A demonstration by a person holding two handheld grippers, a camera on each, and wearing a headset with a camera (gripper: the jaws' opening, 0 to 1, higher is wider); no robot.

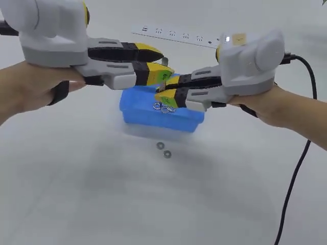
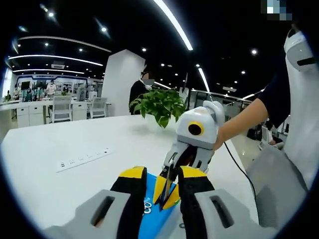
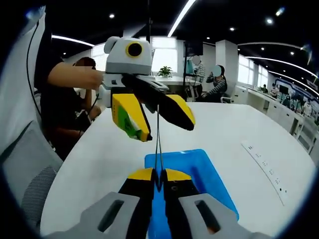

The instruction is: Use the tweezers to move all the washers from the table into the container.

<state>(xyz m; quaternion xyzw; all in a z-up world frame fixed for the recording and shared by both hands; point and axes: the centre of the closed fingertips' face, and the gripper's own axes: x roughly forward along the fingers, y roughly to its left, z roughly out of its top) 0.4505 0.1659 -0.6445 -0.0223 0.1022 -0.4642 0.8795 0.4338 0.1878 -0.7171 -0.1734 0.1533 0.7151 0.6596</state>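
My right gripper (image 3: 158, 175) is clamped on the tweezers (image 3: 158, 144) above the blue container (image 1: 137, 111). My left gripper (image 1: 164, 65), jaws apart, straddles them, probably to squeeze. Several washers (image 1: 163, 107) lie inside the container; two loose washers (image 1: 164, 149) wait just in front.

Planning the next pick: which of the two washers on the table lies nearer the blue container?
The left washer, closer to the container; the other washer lies just right of it, farther out.
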